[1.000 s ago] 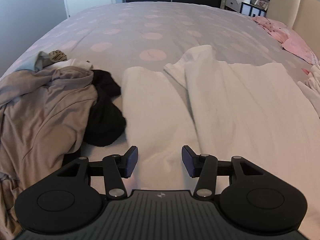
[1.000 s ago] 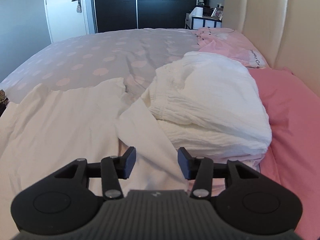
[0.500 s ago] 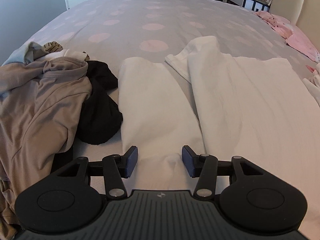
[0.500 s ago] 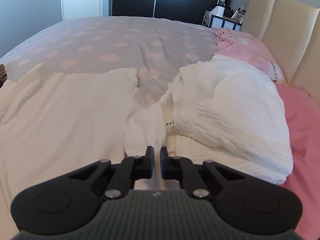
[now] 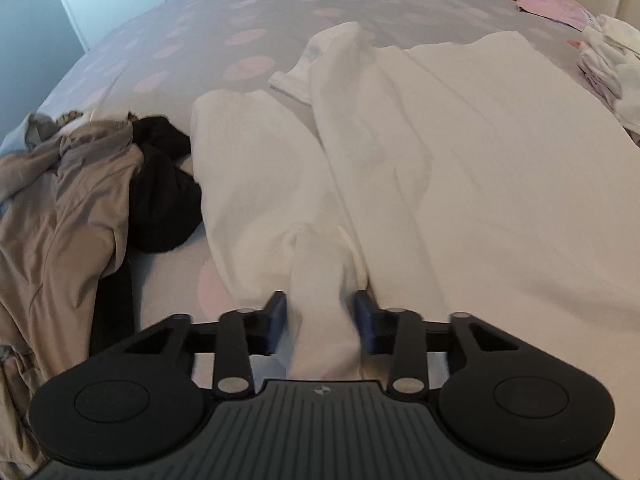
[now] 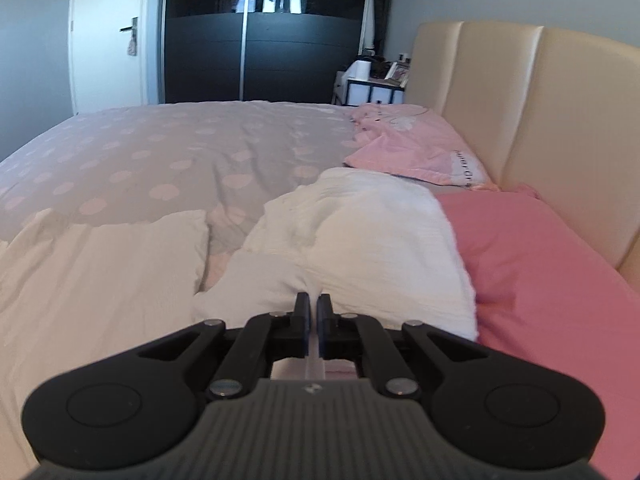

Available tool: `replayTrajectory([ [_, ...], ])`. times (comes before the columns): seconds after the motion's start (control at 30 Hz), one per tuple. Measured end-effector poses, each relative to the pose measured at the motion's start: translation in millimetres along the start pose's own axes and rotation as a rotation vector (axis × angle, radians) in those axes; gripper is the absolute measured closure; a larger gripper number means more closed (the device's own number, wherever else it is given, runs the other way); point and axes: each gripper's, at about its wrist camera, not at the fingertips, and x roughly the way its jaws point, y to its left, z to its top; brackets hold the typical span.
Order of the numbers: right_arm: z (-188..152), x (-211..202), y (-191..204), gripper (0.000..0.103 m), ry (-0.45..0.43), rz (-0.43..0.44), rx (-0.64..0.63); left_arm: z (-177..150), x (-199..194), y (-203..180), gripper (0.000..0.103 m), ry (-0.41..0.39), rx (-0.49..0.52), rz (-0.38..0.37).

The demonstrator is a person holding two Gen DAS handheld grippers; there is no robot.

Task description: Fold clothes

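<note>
A white long-sleeved shirt (image 5: 472, 152) lies spread flat on the dotted grey duvet (image 5: 248, 20). Its left sleeve (image 5: 248, 168) runs toward my left gripper (image 5: 319, 320), whose fingers press in on a raised ridge of the sleeve's end bunched between them. In the right wrist view the shirt's body (image 6: 100, 276) lies at the left. My right gripper (image 6: 314, 320) is shut on a thin edge of the shirt's other sleeve (image 6: 256, 292) and holds it just above the bed.
A tan garment (image 5: 60, 216) and a black one (image 5: 164, 208) lie heaped left of the shirt. A folded white stack (image 6: 380, 232) sits beside pink pillows (image 6: 552, 280) and the cream headboard (image 6: 540, 120). A dark wardrobe (image 6: 264, 40) stands beyond the bed.
My left gripper dropped onto the sleeve end and its fingers closed in on a bunch of fabric. My right gripper shut on the other sleeve and has lifted it.
</note>
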Motion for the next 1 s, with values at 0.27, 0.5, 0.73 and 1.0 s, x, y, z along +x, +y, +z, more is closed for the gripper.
replayTrajectory([
  [0.27, -44, -47, -97, 0.099, 0.065, -0.230, 0.240, -12, -34, 19, 0.096, -0.055, -0.041, 0.118],
  [0.5, -98, -29, -118, 0.099, 0.224, -0.286, 0.220, -35, -92, 52, 0.097, -0.126, -0.117, 0.253],
  [0.73, -96, -13, -111, 0.099, 0.182, -0.316, 0.174, -65, -140, 87, 0.098, -0.144, -0.218, 0.358],
  [1.0, -85, -6, -100, 0.083, 0.188, -0.353, 0.134, -79, -143, 93, 0.076, -0.158, -0.248, 0.315],
])
